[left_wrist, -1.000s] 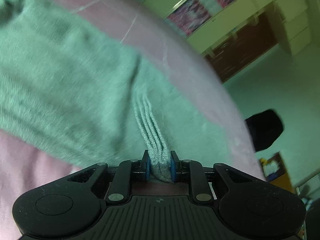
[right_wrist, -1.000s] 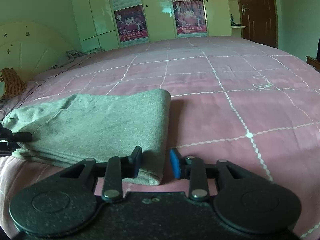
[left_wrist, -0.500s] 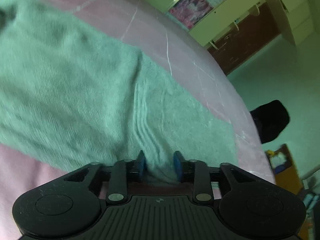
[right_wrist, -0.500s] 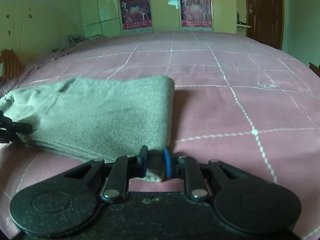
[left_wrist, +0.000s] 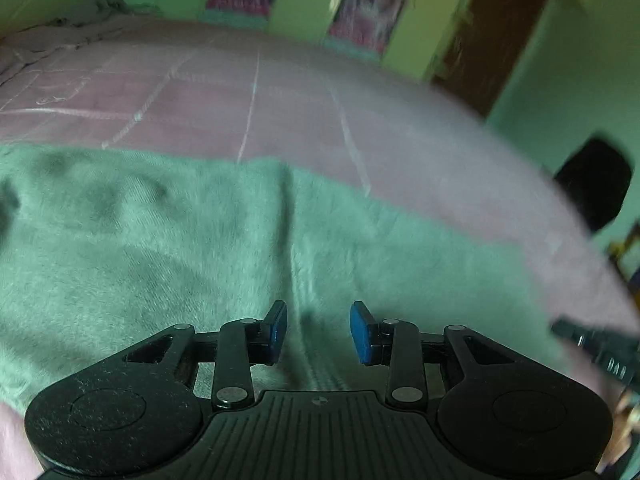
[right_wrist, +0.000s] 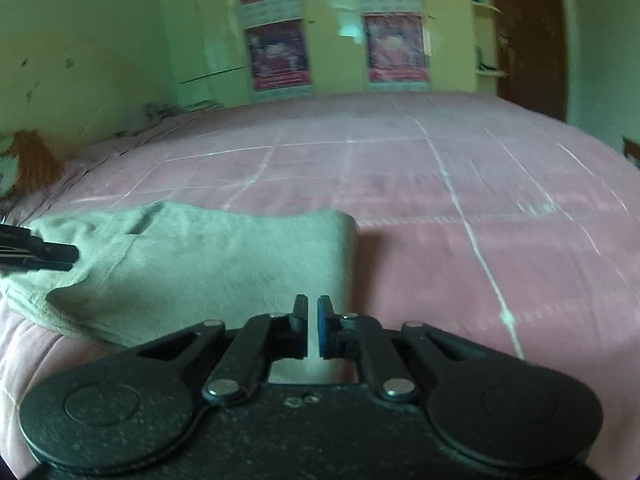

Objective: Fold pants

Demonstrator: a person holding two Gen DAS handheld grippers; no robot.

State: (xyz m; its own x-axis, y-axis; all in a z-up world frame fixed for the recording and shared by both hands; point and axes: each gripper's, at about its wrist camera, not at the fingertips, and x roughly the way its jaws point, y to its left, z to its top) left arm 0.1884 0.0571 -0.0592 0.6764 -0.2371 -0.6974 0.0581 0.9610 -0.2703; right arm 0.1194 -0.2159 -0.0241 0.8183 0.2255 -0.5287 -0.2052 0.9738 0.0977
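A pink checked bed — folded grey-green pants lying on it.

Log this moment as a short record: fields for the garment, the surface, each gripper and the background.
garment: grey-green pants, folded into a thick stack
surface: pink bedspread with a white grid pattern
left gripper: open, above the pants, pads not touching the cloth
right gripper: shut on the near edge of the pants
background: pale wardrobe doors with posters, a brown door to their right
fold state: stack lies flat, folded edge toward the bare bedspread
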